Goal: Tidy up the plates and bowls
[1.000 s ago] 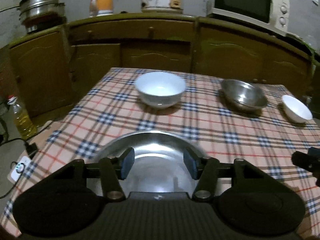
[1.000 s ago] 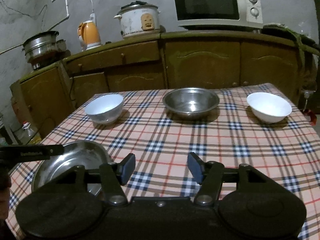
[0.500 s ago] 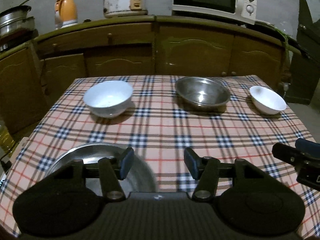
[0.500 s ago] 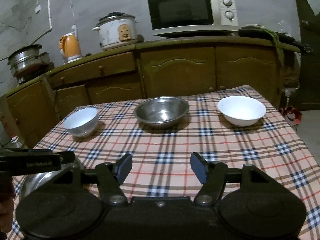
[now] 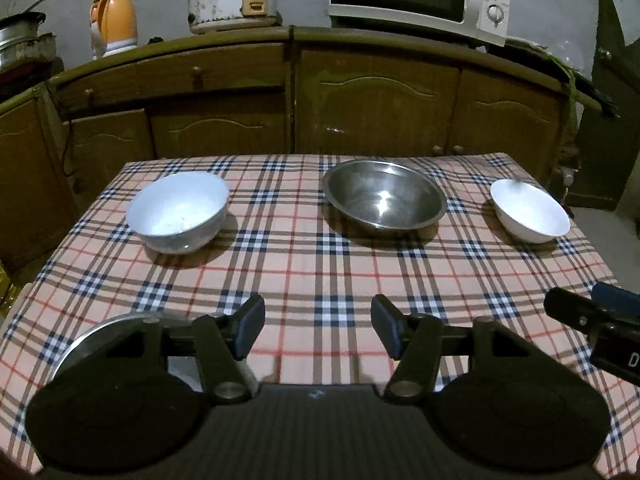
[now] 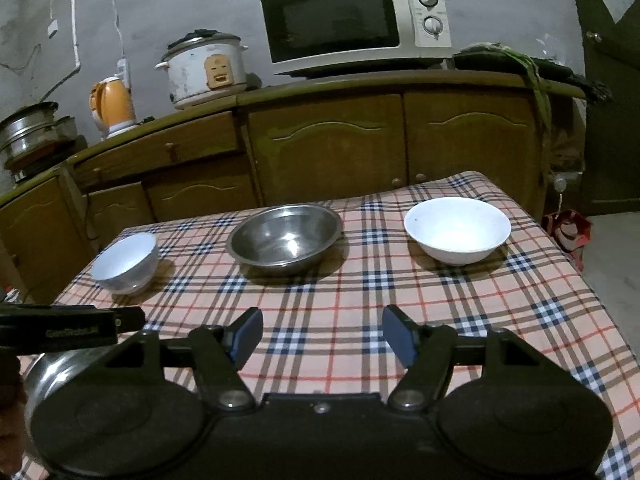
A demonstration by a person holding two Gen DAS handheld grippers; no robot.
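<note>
On the plaid tablecloth (image 5: 320, 264) a white bowl (image 5: 178, 212) stands far left, a steel bowl (image 5: 384, 196) far middle, a smaller white bowl (image 5: 530, 212) far right. A large steel plate (image 5: 116, 328) lies at the near left, mostly hidden under my left gripper (image 5: 318, 330), which is open and empty. In the right wrist view the same white bowl (image 6: 126, 262), steel bowl (image 6: 286, 238), small white bowl (image 6: 458, 230) and plate (image 6: 60, 364) show. My right gripper (image 6: 322, 340) is open and empty above the near table edge.
Brown cabinets (image 5: 376, 108) run behind the table with a microwave (image 6: 356, 20), rice cooker (image 6: 206, 68), orange kettle (image 6: 114, 106) and steel pots (image 6: 30, 128). The other gripper shows at the right edge in the left wrist view (image 5: 596, 320) and at the left edge in the right wrist view (image 6: 72, 328).
My left gripper has swung right, off the steel plate, so it now faces the table middle. My right gripper has also turned right and risen a little. Both stay open.
</note>
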